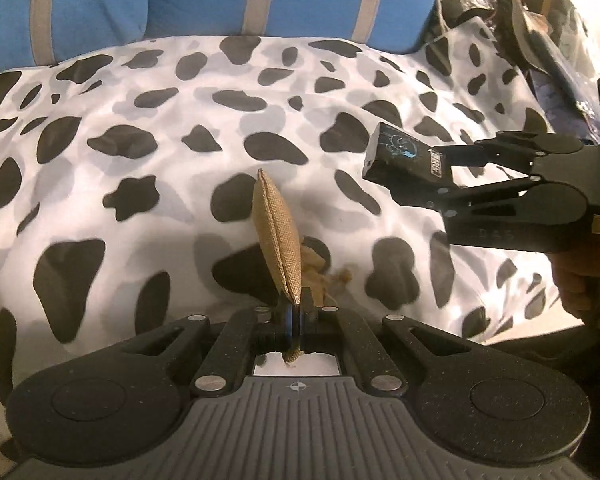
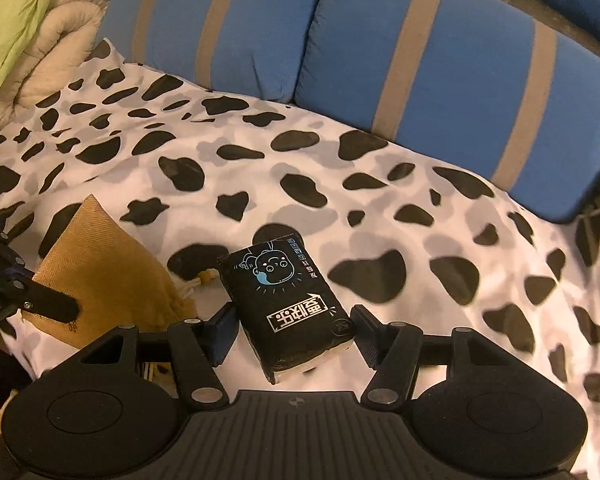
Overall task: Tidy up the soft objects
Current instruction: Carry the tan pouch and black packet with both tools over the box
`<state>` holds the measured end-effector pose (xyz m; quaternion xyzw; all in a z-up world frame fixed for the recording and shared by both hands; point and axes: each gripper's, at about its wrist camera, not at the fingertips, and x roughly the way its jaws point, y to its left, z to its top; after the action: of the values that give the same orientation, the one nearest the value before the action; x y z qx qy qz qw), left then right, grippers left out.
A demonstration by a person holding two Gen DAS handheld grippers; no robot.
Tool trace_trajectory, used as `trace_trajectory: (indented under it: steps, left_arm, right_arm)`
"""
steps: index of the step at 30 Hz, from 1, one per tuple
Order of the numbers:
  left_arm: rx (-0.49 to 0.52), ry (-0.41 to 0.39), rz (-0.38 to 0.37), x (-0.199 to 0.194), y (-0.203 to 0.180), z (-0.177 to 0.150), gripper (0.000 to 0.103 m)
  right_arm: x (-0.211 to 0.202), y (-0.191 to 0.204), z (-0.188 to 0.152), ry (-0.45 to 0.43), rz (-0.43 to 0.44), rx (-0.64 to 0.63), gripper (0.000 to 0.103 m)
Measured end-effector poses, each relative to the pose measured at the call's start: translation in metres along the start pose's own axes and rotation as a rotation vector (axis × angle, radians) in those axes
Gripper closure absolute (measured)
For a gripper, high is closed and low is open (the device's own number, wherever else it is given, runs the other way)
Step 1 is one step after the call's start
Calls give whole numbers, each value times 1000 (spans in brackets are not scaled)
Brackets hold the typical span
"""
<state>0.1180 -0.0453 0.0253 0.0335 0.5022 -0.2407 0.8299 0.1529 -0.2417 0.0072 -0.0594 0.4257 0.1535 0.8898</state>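
the flat tan burlap drawstring pouch (image 1: 278,240) stands on edge between the fingers of the left gripper (image 1: 296,312), its long axis running away from the camera along the line of the fingers, its far corner raised above the white bed cover with black and grey cow-like patches (image 1: 140,200); the left fingers are closed tight on the pouch's near edge, with a little of the cloth poking out behind them; the cord end (image 1: 340,278) of the pouch trails down toward the cover.

the soft black plastic tissue pack with a cartoon face and white lettering (image 2: 286,300) sits in the right gripper (image 2: 292,332), its long axis pointing forward and slightly left out of the grip, most of its length beyond the fingertips; the right fingers stand about half open with their pads against the pack's two long sides, so they grip it; in the left wrist view the pack is carried clear of the cover, to the right of the pouch and apart from it.

both soft things are thus in hand, the pouch on the left, the pack on the right; the two blue cushions with grey stripes (image 2: 440,80) lie along the far edge of the bed, beyond both; where each thing is to be set down i judge is the coming choice, and the open middle of the cover lies straight ahead of both grippers.
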Motion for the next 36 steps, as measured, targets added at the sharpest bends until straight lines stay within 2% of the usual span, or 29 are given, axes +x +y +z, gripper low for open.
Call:
trace_trajectory:
  steps: [12,18,29,36]
  left_arm:
    - [-28,-7,2,-17,-12,-36,100]
    - [-8,-4,-25,-23,-26,-54,100]
    - [32,110,-42,-19,-48,-94,100]
    - [64,206,-99,-14,-60,-121,100]
  right_arm:
    - [-51,19,-41,-2,24,19,40]
    - [-69,29,-59,4,32,16,39]
    - [-92,45,-83,5,39,11,39]
    - [-100,51,-98,37,43,0,39]
